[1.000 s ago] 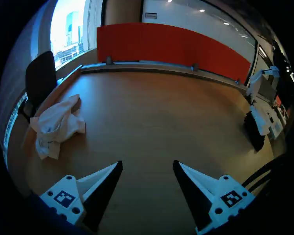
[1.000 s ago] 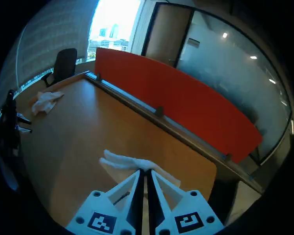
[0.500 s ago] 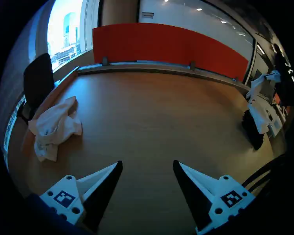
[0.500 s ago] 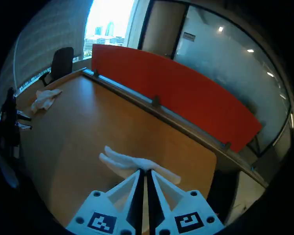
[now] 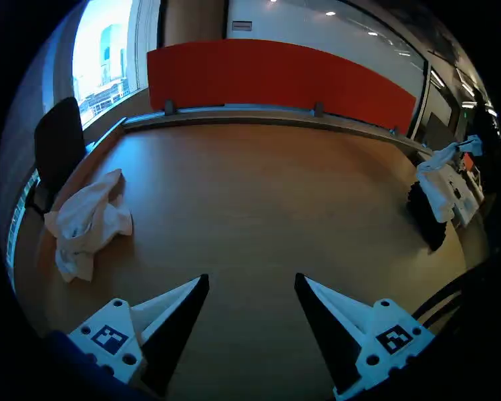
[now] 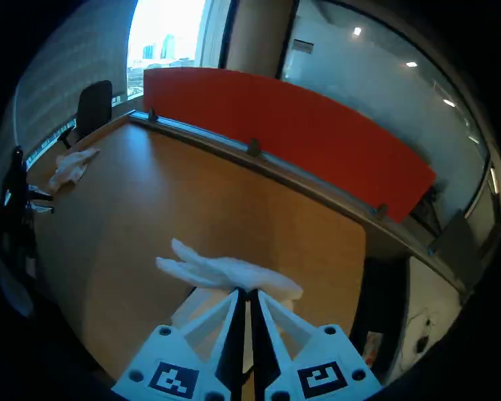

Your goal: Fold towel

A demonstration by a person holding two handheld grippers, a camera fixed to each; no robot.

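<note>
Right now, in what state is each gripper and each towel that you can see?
left gripper: open, holding nothing.
right gripper: shut on the white towel.
white towel: bunched up, pinched at the fingertips, hanging over the table.
second towel: crumpled, lying loose near the table's edge.

Left gripper view sits low over the brown wooden desktop [image 5: 264, 194], squarely facing the long red partition panel [image 5: 277, 73]. Right gripper view looks obliquely along both from the desk's end.
</note>
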